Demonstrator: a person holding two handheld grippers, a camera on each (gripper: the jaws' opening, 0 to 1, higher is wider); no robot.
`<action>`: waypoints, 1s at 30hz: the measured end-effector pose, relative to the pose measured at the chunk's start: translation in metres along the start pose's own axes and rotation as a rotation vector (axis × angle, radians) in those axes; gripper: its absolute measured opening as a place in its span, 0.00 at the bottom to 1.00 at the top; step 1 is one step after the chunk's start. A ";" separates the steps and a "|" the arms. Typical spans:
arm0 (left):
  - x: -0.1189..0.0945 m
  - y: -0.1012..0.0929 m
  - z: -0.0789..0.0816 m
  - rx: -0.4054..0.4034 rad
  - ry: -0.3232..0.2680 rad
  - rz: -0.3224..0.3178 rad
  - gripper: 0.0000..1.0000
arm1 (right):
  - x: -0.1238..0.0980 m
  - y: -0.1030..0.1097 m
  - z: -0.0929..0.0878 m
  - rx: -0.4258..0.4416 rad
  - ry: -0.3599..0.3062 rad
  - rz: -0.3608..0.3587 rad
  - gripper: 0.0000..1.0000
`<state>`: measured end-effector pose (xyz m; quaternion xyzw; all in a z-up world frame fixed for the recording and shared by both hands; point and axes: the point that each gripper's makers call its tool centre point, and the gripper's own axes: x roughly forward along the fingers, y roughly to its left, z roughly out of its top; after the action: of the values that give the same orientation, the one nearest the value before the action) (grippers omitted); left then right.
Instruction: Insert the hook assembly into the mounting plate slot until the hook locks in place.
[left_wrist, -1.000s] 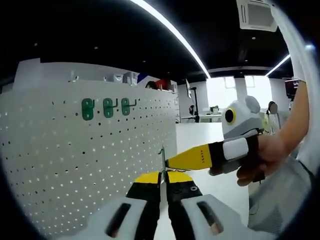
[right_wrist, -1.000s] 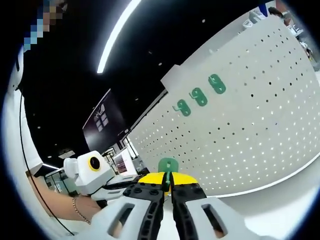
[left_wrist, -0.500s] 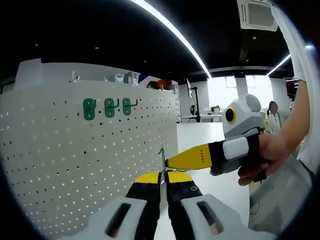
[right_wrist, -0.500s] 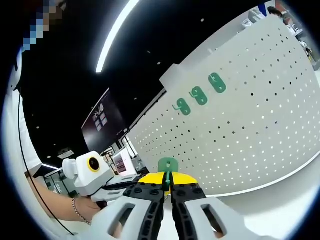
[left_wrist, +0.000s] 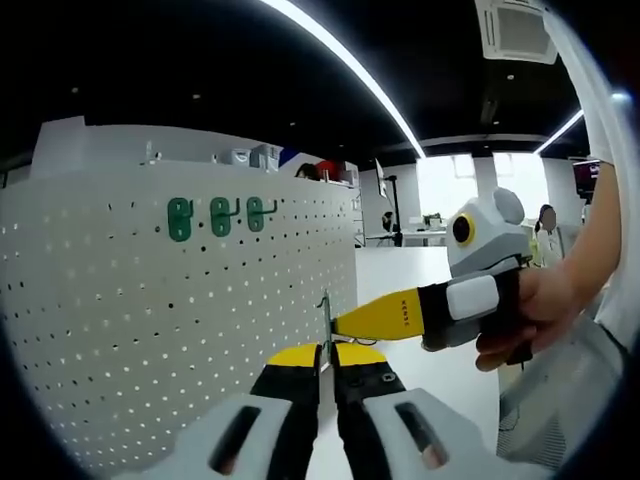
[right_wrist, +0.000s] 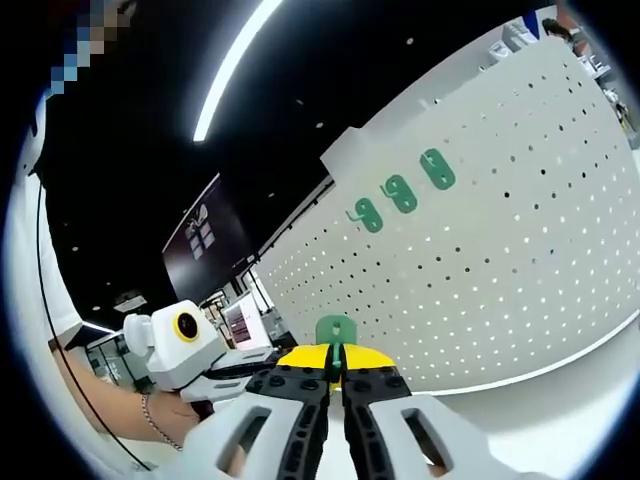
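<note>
Before the white pegboard (right_wrist: 480, 250), the right hand-held gripper (right_wrist: 336, 368) pinches a green-plated hook (right_wrist: 336, 331); left hand-held gripper (left_wrist: 326, 356) closed.

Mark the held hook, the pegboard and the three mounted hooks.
held hook (right_wrist: 336, 330): right gripper view, green plate above the claw tips.
pegboard (left_wrist: 150, 320): left gripper view, bare perforated face.
mounted hooks (left_wrist: 220, 216): left gripper view, middle green plate.

In the left gripper view, the left gripper (left_wrist: 327, 352) had its fingers (left_wrist: 296, 362) pressed together on a thin hook piece (left_wrist: 324, 318), while the right gripper (left_wrist: 345, 323), held by a hand (left_wrist: 528, 315), met that piece from the right before a white pegboard (left_wrist: 150, 330) bearing three green hooks (left_wrist: 220, 216).
</note>
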<state>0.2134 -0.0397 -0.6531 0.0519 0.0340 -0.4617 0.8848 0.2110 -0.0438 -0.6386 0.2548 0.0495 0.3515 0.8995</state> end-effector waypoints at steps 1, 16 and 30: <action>0.000 -0.001 -0.001 -0.011 0.002 -0.006 0.05 | 0.000 0.000 0.000 0.002 0.001 0.001 0.00; 0.002 -0.007 -0.020 0.005 0.082 -0.010 0.56 | 0.001 0.002 -0.005 0.015 0.018 0.012 0.00; 0.006 -0.019 -0.031 0.038 0.121 -0.046 0.87 | 0.001 0.002 -0.007 0.022 0.024 0.011 0.01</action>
<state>0.2006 -0.0515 -0.6860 0.0957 0.0801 -0.4784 0.8692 0.2082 -0.0392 -0.6430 0.2605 0.0628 0.3589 0.8941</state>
